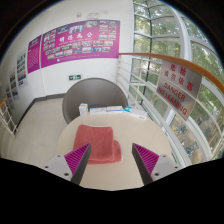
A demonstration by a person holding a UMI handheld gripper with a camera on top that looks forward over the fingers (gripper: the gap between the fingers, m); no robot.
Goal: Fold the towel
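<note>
Towel (pixel 98 142) lies flat on the pale round surface (pixel 140 130), just ahead of my gripper (pixel 112 158); its near edge reaches between the two pink pads, touching neither as far as I can see; the fingers (pixel 76 159) stand wide apart and hold nothing. I judge the red-pink cloth soft, light and limp, so it should sag and drape once lifted; I would pinch a near corner or the near hem, thin enough for the pads to bite, and carry it over toward the far edge. Beyond the surface stands a grey curved chair (pixel 92 100); farther off, a poster wall (pixel 75 42) and big windows (pixel 175 45).
</note>
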